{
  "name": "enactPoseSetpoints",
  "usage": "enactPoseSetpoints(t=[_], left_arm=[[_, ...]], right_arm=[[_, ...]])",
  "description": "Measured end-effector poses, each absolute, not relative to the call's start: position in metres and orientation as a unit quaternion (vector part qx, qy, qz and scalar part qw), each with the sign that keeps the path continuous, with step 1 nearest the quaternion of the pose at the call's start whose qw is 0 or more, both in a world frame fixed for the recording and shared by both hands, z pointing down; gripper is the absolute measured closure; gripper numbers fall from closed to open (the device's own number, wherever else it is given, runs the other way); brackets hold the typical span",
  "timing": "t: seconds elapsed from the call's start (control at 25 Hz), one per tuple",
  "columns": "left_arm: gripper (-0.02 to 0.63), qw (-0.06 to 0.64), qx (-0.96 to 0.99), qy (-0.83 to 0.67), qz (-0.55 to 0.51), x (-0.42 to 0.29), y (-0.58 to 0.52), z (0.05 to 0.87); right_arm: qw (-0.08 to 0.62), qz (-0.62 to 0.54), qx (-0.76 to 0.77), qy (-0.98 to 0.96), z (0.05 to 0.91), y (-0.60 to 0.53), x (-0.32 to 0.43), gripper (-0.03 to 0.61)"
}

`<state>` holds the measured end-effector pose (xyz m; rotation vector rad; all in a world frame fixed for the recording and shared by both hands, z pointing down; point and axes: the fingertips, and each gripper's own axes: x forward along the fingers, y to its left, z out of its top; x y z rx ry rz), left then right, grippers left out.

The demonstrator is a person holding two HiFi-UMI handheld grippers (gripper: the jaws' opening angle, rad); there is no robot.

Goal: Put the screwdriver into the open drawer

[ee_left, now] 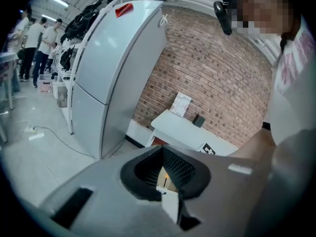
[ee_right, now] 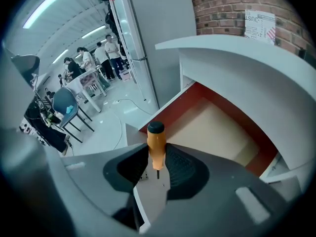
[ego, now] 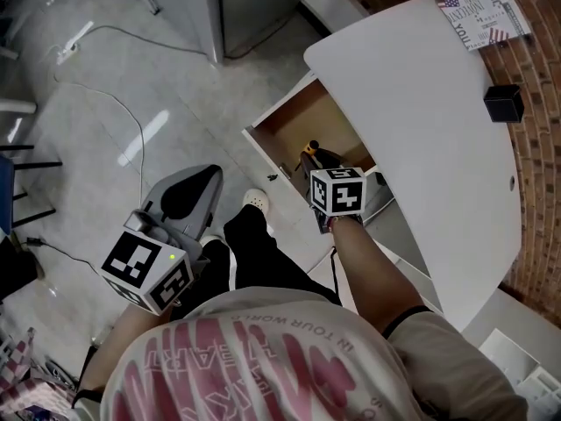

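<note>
An orange screwdriver [ee_right: 156, 144] with a black cap stands upright between the pads of my right gripper [ee_right: 157, 164], which is shut on its handle. That gripper [ego: 320, 160] hangs steeply downward over the open drawer [ego: 302, 117], and the screwdriver [ego: 308, 151] shows as an orange spot just past its marker cube. The drawer's bare tan bottom [ee_right: 217, 127] lies right beyond the jaws. My left gripper [ego: 188, 191] is held low over the floor, left of the drawer. Its jaws [ee_left: 165, 181] stand a little apart with nothing between them.
The white table [ego: 421, 103] overhangs the drawer and carries a small black box [ego: 503, 103] and a printed booklet [ego: 482, 11]. A brick wall runs along its right. A grey fridge [ego: 237, 7] stands behind the drawer. A cable [ego: 131, 121] trails over the floor.
</note>
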<state>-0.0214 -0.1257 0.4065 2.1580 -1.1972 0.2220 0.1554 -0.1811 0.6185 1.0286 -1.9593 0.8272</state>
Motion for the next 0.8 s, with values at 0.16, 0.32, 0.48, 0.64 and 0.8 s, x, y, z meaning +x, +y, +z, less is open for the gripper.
enactPoseSetpoints(t=[0.16, 0.32, 0.48, 0.64, 0.8], left_arm=[[0.612, 0.34, 0.812, -0.468, 0.077, -0.03, -0.121, 0.413], [0.612, 0.348, 0.799, -0.485, 0.069, -0.042, -0.118, 0.42], [0.612, 0.356, 0.789, -0.496, 0.065, -0.048, -0.116, 0.426], [0.612, 0.36, 0.783, -0.503, 0.064, -0.055, -0.115, 0.431], [0.611, 0.367, 0.774, -0.512, 0.063, -0.061, -0.113, 0.438]], right_arm=[[0.403, 0.323, 0.393, -0.761, 0.632, -0.179, 0.152, 0.454], [0.424, 0.314, 0.378, -0.76, 0.644, -0.181, 0.147, 0.454], [0.44, 0.314, 0.371, -0.755, 0.653, -0.186, 0.147, 0.454], [0.447, 0.322, 0.373, -0.746, 0.664, -0.191, 0.148, 0.454], [0.458, 0.328, 0.376, -0.736, 0.675, -0.195, 0.151, 0.454]])
